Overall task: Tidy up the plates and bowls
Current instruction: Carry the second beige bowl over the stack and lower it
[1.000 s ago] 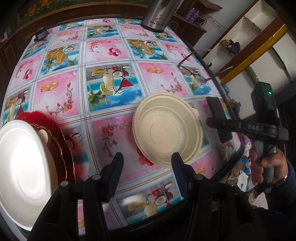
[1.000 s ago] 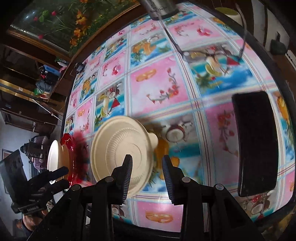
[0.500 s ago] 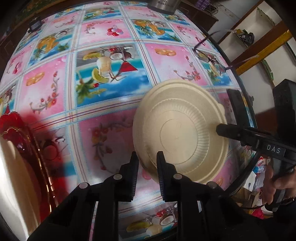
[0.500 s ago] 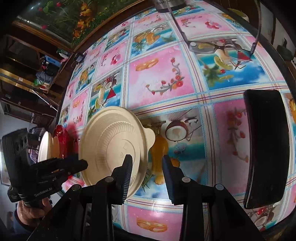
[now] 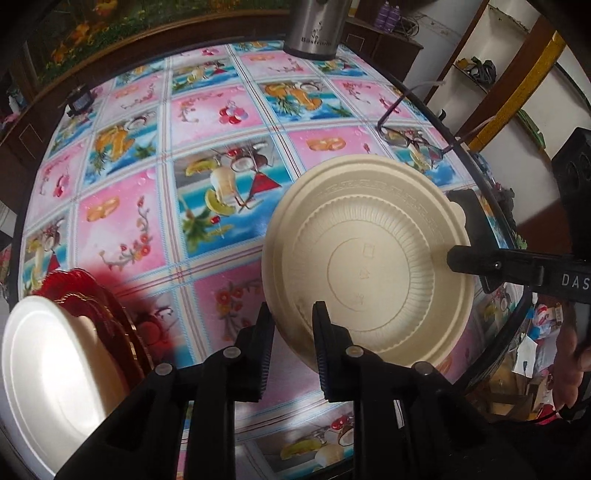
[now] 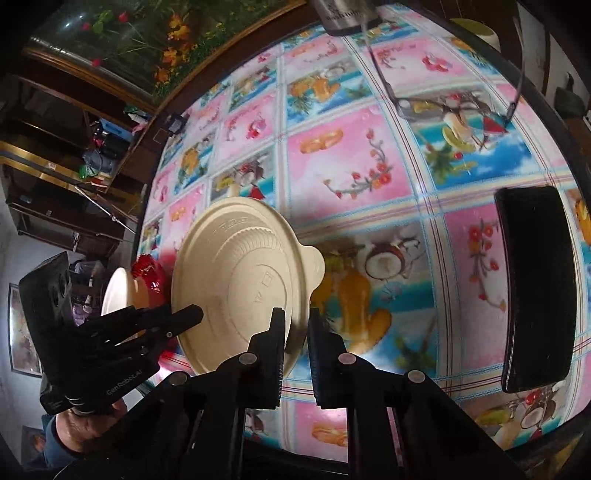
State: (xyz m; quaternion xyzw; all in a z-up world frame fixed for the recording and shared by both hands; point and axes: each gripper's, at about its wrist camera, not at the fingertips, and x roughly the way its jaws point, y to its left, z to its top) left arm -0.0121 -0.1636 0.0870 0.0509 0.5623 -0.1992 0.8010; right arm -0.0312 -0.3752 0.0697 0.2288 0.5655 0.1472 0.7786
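Note:
A cream plastic bowl (image 5: 369, 258) is held upside down and tilted above the flowered tablecloth (image 5: 122, 229). My left gripper (image 5: 291, 332) is shut on its near rim. My right gripper (image 6: 295, 328) is shut on the opposite rim; the bowl also shows in the right wrist view (image 6: 240, 288). A white plate (image 5: 48, 373) lies on a stack of red plates (image 5: 107, 306) at the left; both show small in the right wrist view, the white plate (image 6: 116, 291) in front of the red plates (image 6: 149, 273).
A steel kettle (image 5: 317, 29) stands at the table's far edge. Eyeglasses (image 5: 410, 136) and a black phone (image 6: 535, 288) lie on the right side of the table. A small black device (image 5: 79, 101) sits far left. Shelves stand beyond the right edge.
The bowl has been lifted off the table and tilted up between both grippers. The left gripper closed on its rim, and the right gripper closed on the other side.

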